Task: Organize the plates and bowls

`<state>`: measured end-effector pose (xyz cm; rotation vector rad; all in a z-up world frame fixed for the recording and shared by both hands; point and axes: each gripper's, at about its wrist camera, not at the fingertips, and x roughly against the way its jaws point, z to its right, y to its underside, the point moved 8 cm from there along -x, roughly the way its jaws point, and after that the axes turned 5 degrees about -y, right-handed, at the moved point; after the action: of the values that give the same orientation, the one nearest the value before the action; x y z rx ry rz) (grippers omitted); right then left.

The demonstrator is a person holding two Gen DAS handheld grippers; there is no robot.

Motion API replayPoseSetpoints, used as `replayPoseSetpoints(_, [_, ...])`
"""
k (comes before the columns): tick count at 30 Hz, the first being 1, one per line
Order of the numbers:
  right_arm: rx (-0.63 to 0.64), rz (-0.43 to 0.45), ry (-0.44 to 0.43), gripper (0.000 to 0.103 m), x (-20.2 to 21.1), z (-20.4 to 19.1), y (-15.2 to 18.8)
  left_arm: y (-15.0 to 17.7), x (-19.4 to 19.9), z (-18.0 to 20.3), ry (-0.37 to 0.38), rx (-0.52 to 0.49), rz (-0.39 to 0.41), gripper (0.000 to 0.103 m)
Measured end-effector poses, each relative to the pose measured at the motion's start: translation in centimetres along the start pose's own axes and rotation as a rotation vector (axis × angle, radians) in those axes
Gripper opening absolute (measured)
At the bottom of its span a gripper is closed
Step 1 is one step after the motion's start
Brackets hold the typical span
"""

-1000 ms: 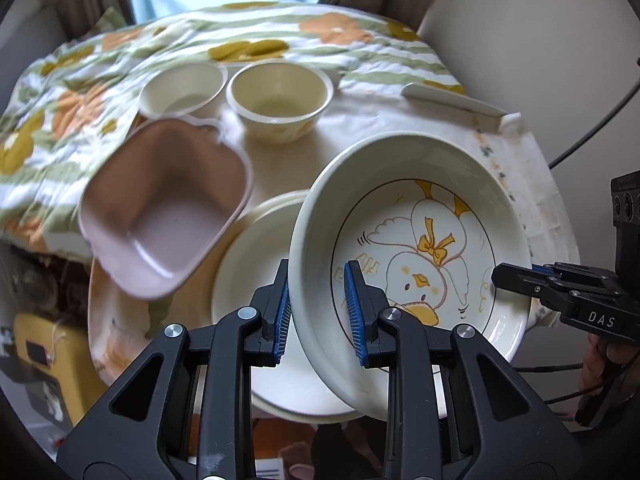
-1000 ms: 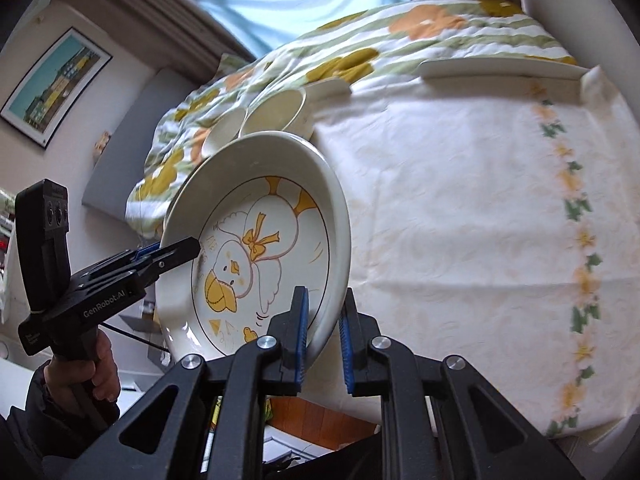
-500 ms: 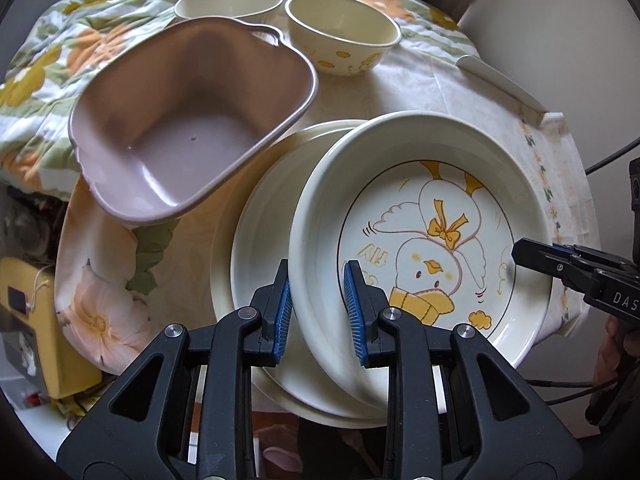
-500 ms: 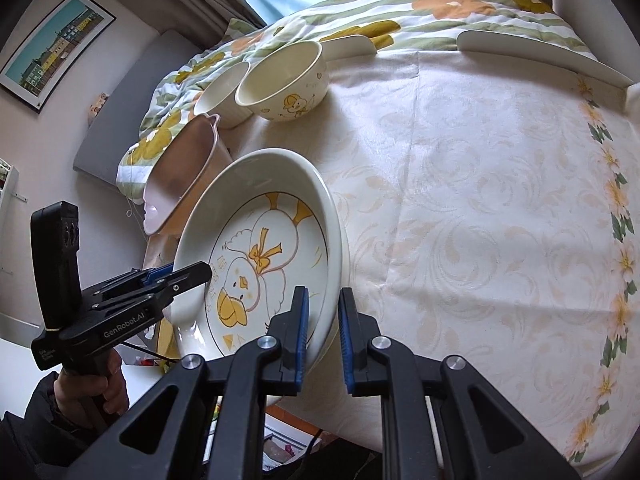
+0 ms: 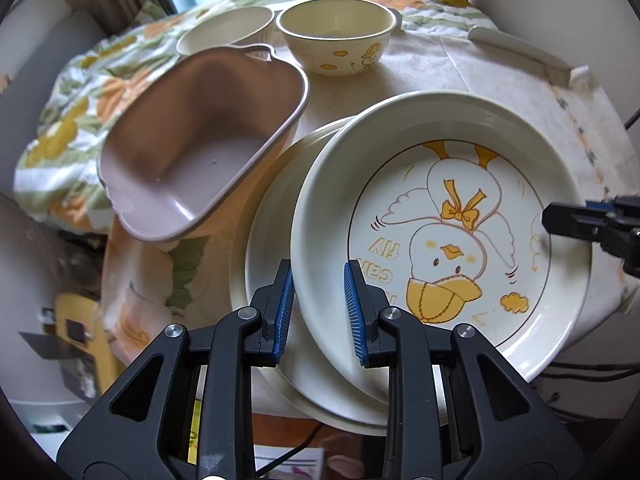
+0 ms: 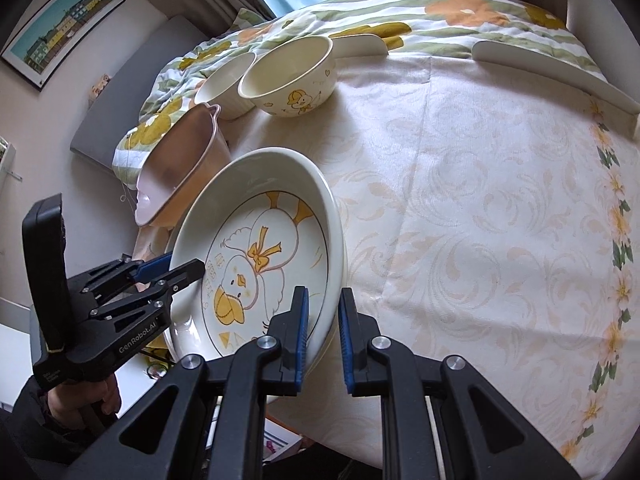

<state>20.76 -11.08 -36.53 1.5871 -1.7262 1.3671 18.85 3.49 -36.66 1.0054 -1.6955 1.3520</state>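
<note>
Duck-print plate [image 5: 440,216] straddled at its near rim by the left gripper [image 5: 319,312], blue pads a little apart on either side of the rim, not visibly pressing. Same plate [image 6: 260,248] straddled at its other edge by the right gripper [image 6: 322,332], pads likewise parted around the rim. Resting on a plain cream plate [image 5: 268,240] directly beneath, offset to the right. Ahead-left of the left gripper, a mauve square dish [image 5: 200,152], tilted, its edge over the cream plate. Farther ahead, a duck-print bowl [image 5: 336,36] and a plain cream bowl [image 5: 224,32] side by side. Floral tablecloth [image 6: 480,200] under everything; flat white pieces [image 6: 552,68] at its far edge.
</note>
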Motion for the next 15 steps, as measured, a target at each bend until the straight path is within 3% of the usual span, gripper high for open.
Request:
replayPoseSetpoints(6, [0.116,-0.012,0.087,0.013,-0.6,-0.8,-0.2,-0.2,0.1,0.1,-0.11,-0.058,0.031,0.023])
replayPoseSetpoints(15, [0.156,-0.023,0.114,0.014,-1.6,-1.3,-0.1,-0.6,-0.2,0.0,-0.223,-0.129,0.048,0.022])
